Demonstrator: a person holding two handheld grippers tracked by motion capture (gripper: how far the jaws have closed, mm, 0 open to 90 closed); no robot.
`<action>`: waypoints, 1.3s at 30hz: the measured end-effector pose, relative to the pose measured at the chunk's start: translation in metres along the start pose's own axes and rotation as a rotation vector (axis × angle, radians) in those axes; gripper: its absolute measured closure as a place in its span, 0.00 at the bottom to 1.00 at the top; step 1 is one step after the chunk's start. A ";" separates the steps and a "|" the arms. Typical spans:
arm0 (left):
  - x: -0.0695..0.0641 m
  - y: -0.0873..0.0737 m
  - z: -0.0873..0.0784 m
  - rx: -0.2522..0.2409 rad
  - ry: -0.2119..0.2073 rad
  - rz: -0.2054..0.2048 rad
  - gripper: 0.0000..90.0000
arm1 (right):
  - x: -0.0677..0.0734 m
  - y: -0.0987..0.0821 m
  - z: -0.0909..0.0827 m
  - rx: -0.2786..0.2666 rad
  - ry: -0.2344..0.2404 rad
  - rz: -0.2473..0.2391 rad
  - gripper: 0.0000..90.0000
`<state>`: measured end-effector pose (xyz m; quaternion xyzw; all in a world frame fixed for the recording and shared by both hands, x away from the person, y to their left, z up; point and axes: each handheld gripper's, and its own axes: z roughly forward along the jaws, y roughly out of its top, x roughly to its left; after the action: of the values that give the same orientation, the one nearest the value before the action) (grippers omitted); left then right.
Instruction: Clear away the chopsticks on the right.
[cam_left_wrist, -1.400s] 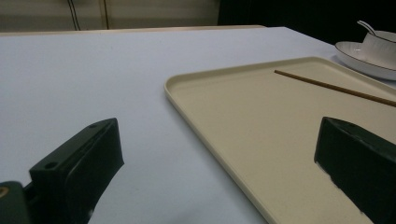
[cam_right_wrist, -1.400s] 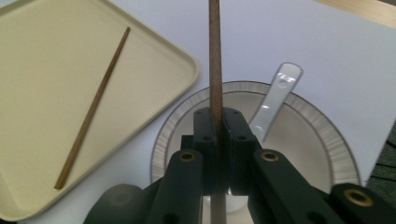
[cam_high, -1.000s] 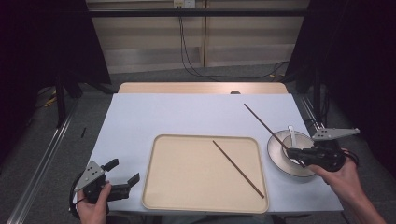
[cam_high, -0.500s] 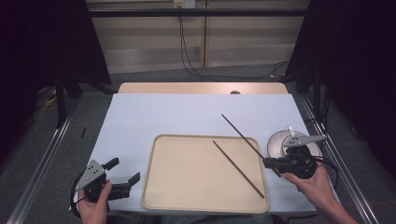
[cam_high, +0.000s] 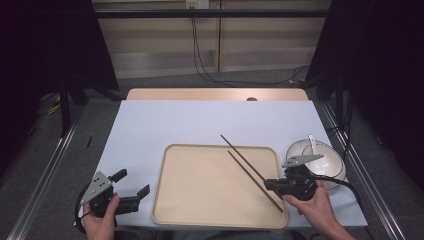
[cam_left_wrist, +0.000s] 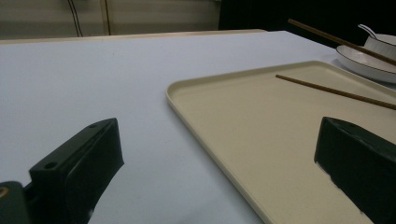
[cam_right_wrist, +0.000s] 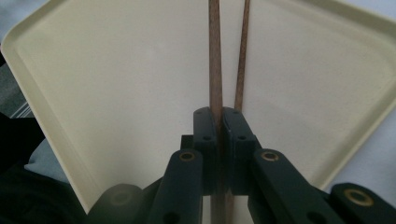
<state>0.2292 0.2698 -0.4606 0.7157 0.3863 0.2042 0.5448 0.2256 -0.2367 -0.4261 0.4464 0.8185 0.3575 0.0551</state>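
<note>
My right gripper (cam_high: 272, 184) is shut on the near end of a brown chopstick (cam_high: 245, 158), which slants up and to the left over the beige tray (cam_high: 200, 200). A second chopstick (cam_high: 260, 187) lies flat on the tray's right half, almost parallel to the held one. In the right gripper view the jaws (cam_right_wrist: 218, 114) pinch the held chopstick (cam_right_wrist: 215, 56), with the lying chopstick (cam_right_wrist: 243, 46) just to its right. My left gripper (cam_high: 135, 192) stands open over the white sheet, left of the tray. Nothing is between its jaws (cam_left_wrist: 219, 140).
A white bowl (cam_high: 327, 167) with a white spoon (cam_high: 311, 142) in it stands right of the tray, close behind my right gripper. The white sheet (cam_high: 200, 120) covers the table beyond the tray. Dark floor and metal rails flank the table.
My right gripper has carried the chopstick leftward and lower, from over the bowl to over the tray's right side beside the lying chopstick. The left gripper has stayed put.
</note>
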 end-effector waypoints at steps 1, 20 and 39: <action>0.000 0.000 0.000 0.001 0.001 0.001 0.01 | 0.001 -0.001 0.002 -0.001 0.001 0.009 0.95; 0.000 -0.001 -0.001 -0.002 0.000 -0.004 0.01 | 0.013 -0.015 0.033 0.079 -0.013 0.032 0.95; 0.001 -0.001 -0.001 -0.005 0.009 -0.013 0.01 | 0.016 -0.019 0.040 0.098 -0.022 0.045 0.94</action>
<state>0.2284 0.2710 -0.4612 0.7109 0.3929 0.2046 0.5463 0.2193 -0.2093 -0.4633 0.4706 0.8242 0.3130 0.0341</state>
